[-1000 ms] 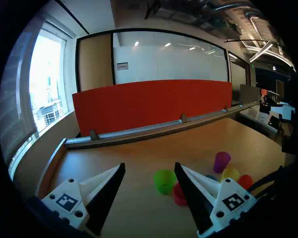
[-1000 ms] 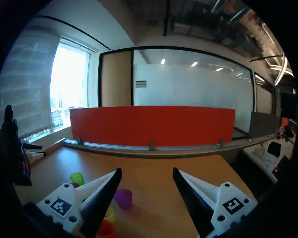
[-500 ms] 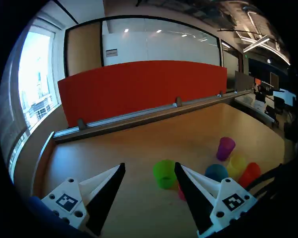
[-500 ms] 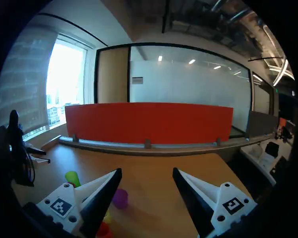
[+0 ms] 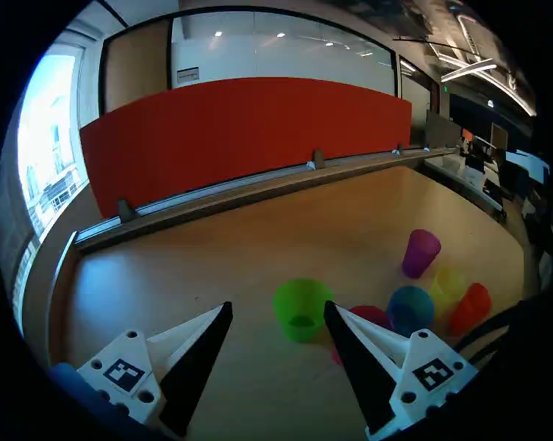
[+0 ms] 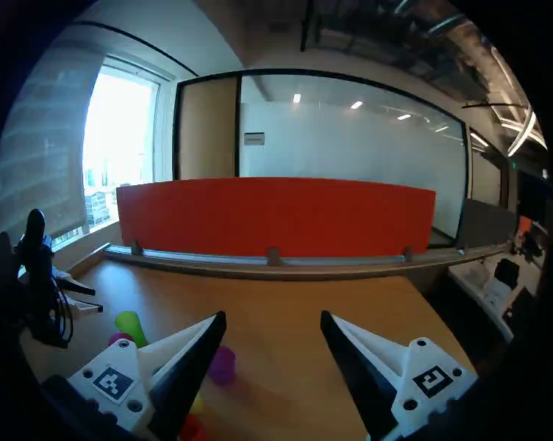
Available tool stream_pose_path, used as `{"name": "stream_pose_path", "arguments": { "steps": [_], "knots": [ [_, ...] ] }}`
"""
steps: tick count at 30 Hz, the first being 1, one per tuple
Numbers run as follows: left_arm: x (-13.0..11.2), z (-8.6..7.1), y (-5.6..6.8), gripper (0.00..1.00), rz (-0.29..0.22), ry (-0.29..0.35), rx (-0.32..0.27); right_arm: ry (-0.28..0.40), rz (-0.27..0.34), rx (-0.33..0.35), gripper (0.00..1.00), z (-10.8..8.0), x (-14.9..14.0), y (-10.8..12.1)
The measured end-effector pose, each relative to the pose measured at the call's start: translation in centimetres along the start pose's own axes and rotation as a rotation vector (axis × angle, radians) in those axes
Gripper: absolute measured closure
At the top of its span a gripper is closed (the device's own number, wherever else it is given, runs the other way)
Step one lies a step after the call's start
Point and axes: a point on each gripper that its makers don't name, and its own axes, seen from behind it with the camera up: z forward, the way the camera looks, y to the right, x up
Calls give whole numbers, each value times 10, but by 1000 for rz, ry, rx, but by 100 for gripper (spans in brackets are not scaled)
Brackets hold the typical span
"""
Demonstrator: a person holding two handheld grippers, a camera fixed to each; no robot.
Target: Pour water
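Observation:
Several coloured plastic cups stand together on the wooden desk (image 5: 203, 242). In the left gripper view a green cup (image 5: 301, 309) stands upright just beyond my left gripper (image 5: 276, 306), which is open and holds nothing. A magenta cup (image 5: 372, 316) sits partly behind the right finger. Further right are a blue cup (image 5: 410, 309), a yellow cup (image 5: 448, 285), an orange cup (image 5: 471, 309) and a purple cup (image 5: 421, 252). My right gripper (image 6: 273, 316) is open and empty above the desk. To its lower left are the green cup (image 6: 129, 327) and the purple cup (image 6: 221, 365).
A red divider panel (image 5: 240, 136) on a metal rail runs along the desk's far edge. A dark device with cables (image 6: 37, 294) stands at the left in the right gripper view. Bright windows are on the left, and other desks (image 5: 497, 169) lie far right.
The left gripper has tipped downward and come closer to the cups, so the green cup looks larger. The right gripper has drifted slightly. Both stay open.

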Motion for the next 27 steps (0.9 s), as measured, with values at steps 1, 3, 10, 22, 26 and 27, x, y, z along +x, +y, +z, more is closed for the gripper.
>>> {"name": "stream_pose_path", "arguments": {
  "steps": [1,3,10,22,26,27],
  "knots": [
    [-1,3,1,8,6,-6,-5,-2,0,0,1,1,-1,0],
    [-3,9,3,8,17,-17,-14,-6,0,1,1,3,-2,1],
    [-10,30,14,8,65,-59,-56,-15,1,-1,1,5,-7,2],
    [-23,49,26,8,81,-113,-108,-28,5,-14,1,3,-13,10],
    [-25,54,30,8,89,-124,-119,-31,6,-13,1,4,-14,10],
    [-25,55,31,8,91,-127,-122,-31,5,-13,0,4,-14,10]
  ]
}}
